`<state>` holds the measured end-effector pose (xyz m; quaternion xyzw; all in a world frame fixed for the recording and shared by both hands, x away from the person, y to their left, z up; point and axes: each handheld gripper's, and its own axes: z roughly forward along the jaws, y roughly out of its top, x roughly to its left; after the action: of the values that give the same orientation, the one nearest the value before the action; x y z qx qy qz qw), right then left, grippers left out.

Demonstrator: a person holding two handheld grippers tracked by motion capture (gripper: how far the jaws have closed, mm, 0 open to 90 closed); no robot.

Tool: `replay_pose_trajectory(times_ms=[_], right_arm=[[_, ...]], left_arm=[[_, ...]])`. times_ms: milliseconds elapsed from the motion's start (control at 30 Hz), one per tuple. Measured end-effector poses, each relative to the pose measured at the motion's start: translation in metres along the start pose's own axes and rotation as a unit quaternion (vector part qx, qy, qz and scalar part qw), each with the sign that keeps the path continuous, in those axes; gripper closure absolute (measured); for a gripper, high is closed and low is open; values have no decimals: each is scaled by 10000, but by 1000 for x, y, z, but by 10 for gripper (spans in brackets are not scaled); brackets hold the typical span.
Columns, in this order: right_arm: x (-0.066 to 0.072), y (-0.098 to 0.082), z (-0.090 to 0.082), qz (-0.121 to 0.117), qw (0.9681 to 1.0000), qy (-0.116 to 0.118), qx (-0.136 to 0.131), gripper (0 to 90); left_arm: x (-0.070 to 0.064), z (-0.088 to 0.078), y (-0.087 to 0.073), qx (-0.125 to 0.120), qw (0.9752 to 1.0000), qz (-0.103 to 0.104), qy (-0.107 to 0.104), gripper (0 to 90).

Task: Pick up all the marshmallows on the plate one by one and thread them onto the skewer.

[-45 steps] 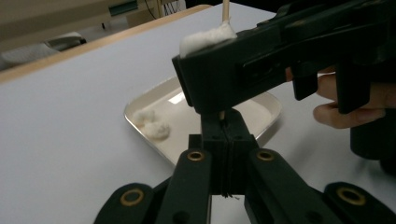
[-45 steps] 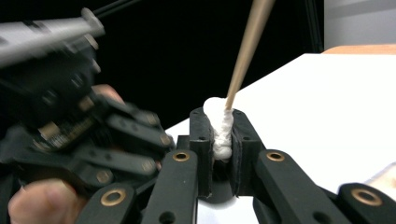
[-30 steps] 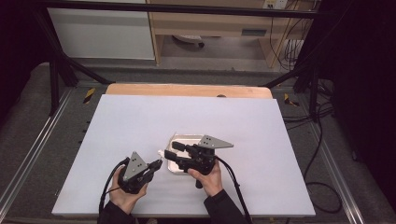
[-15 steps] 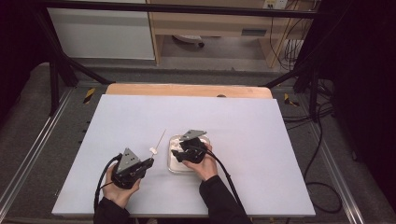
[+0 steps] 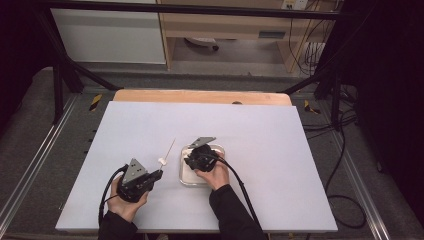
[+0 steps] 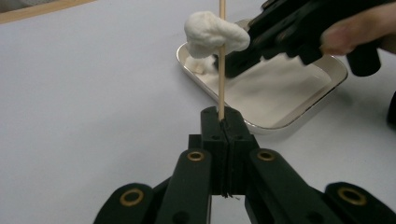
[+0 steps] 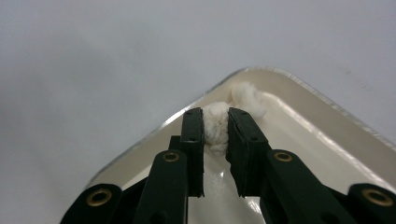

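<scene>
My left gripper (image 6: 222, 122) is shut on the lower end of a thin wooden skewer (image 6: 221, 79) that points up and away. A white soft lump (image 6: 215, 33) is speared on it. In the high view the left gripper (image 5: 159, 172) sits left of the shallow white tray (image 5: 220, 150), with the skewer (image 5: 169, 149) slanting toward the far side. My right gripper (image 7: 215, 122) is shut on a second white lump (image 7: 215, 128) in a corner of the tray (image 7: 322, 140). Another lump (image 7: 247, 99) lies just beyond it. From above, the right gripper (image 5: 192, 162) tilts down over the tray's left part.
The tray rests on a large pale mat (image 5: 250, 125) that covers the table, with a wooden edge (image 5: 200, 96) at the far side. Black cables trail from both grippers toward the near edge. Dark frame rails flank the table.
The left gripper has drawn back left of the tray with the skewer and its lump. The right gripper has tipped down into the tray and shut on a white lump.
</scene>
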<state>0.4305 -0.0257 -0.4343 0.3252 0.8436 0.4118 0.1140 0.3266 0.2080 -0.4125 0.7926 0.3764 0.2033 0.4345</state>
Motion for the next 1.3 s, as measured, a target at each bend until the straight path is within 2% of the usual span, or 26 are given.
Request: replay_pose_trajectory(times_ms=[67, 133, 200, 300, 400, 500, 633, 867, 1067, 1167, 1300], right_arm=[[-4, 0, -23, 142, 9991, 176, -362, 773], [-7, -1, -48, 202, 9967, 342, -708, 773], [-10, -1, -72, 272, 9924, 534, -1074, 776], [-11, -2, -103, 313, 9848, 796, -1510, 782], [-10, -1, -123, 258, 9781, 1082, -1759, 784], [-9, 0, -136, 216, 9736, 1232, -1908, 786], [-10, 1, -143, 315, 9679, 1419, -2052, 786], [-10, 4, -136, 467, 9638, 1647, -2046, 786], [-7, 5, -128, 576, 9639, 1829, -1845, 794], [-7, 4, -127, 650, 9623, 1934, -1797, 804], [-8, 3, -125, 811, 9556, 2128, -1869, 817]], left_arm=[[-2, 0, 0, -20, 10000, 28, -47, 891], [-6, 1, 1, -45, 9999, 99, -116, 892], [-12, 1, 3, -59, 9997, 171, -190, 892], [-22, 2, 5, -86, 9987, 387, -335, 892], [-33, 2, 7, -84, 9971, 634, -409, 892], [-40, 2, 8, -75, 9956, 830, -419, 892], [-42, 3, 7, -68, 9949, 896, -458, 892], [-46, 3, 7, -103, 9931, 1071, -475, 892], [-47, 2, 7, -122, 9920, 1178, -430, 892], [-47, 1, 7, -193, 9916, 1211, -420, 893], [-49, 0, 7, -215, 9911, 1246, -424, 892]])
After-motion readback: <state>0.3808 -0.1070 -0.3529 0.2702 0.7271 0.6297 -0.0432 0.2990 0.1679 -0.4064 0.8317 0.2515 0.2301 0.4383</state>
